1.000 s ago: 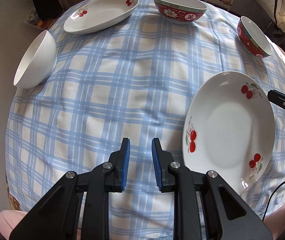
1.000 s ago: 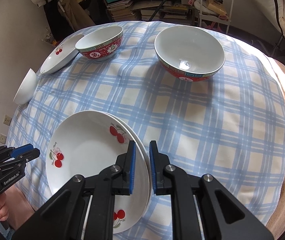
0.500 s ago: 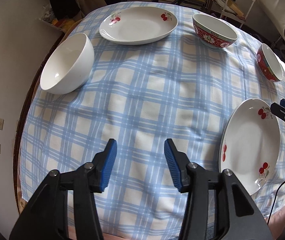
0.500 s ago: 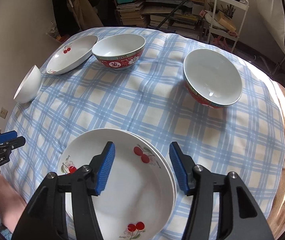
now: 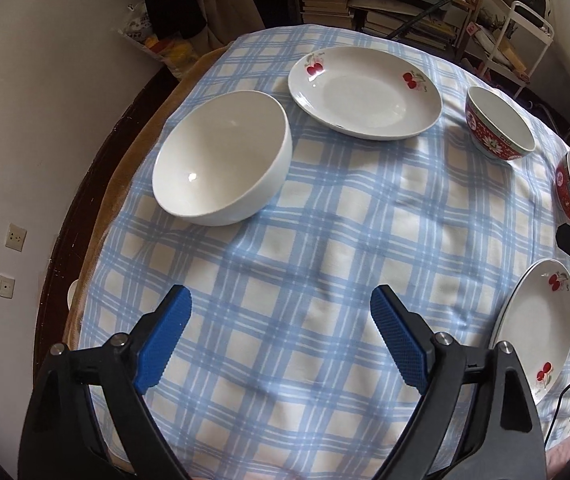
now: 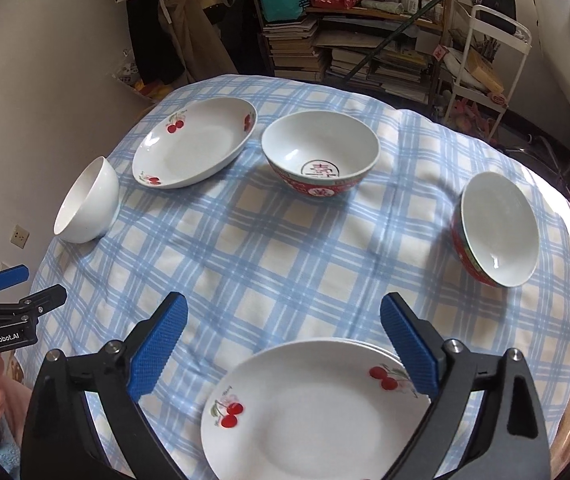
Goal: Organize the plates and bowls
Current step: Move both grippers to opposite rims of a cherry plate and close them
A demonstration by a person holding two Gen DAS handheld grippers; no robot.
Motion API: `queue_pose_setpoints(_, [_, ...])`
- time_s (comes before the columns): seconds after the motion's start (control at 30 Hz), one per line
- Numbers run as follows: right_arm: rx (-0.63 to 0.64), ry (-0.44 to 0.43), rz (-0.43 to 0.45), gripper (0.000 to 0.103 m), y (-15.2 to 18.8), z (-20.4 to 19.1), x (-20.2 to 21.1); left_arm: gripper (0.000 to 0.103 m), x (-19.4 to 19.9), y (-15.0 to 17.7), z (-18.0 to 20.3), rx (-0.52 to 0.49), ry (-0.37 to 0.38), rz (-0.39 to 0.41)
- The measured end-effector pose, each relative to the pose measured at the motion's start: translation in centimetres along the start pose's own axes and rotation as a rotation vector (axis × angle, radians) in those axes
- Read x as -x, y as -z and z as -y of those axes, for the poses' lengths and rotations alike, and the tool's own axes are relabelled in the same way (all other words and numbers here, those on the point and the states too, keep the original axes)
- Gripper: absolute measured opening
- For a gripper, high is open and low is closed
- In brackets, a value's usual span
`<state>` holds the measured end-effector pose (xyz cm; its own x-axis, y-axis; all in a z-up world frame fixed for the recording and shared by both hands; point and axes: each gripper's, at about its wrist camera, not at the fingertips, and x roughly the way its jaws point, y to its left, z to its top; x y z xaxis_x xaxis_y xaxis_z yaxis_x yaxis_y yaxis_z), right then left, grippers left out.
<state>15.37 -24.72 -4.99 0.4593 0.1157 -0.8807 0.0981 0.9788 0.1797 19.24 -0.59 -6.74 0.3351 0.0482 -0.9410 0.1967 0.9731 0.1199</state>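
- Both grippers have lifted and swung away from the near plates since a second ago, and their jaws, then nearly together, are spreading wide
- my left gripper (image 5: 281, 340) is opening over bare cloth (image 5: 325, 240), nothing between its pads
- my right gripper (image 6: 281, 344) is opening too; the stack (image 6: 317, 412) of cherry plates lies below and between the fingers, but the pads touch nothing
- I judge one plate step is done: two plates seem stacked at the near edge, and I am between picks
- outward, a lone plate (image 5: 365, 92) sits at the far side, beside the white bowl (image 5: 221, 158) on the left
- the red bowl (image 6: 321, 156) stands mid-far, just beside that plate; a second bowl (image 6: 497, 228) sits well apart on the right
- next, I would send the left gripper to the far plate, pinch its near rim, and bring it to the stack
- the bowls then want nesting; the two red ones look a match, the white one I cannot size against them
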Motion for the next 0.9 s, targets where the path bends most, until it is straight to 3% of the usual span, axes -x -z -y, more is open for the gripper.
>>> queue_pose_setpoints(0.3, [0.097,0.003,0.022,0.102,-4.4,-6.3,-2.2,0.090,-1.3,-3.2,-5.7,0.064,-0.005,0.011])
queue_pose_setpoints(0.53, [0.123,-0.012,0.037,0.102,-7.0,-10.9,-4.3,0.090,-3.2,-4.6,-9.7,0.138,0.041,-0.002])
queue_pose_setpoints(0.73, [0.091,0.016,0.074,0.102,-8.6,-12.5,-5.7,0.090,-2.9,-5.9,-9.6,0.090,0.090,0.056])
queue_pose_setpoints(0.9, [0.081,0.033,0.067,0.102,-10.4,-12.2,-6.7,0.090,-2.0,-9.0,-8.9,0.066,0.107,0.097])
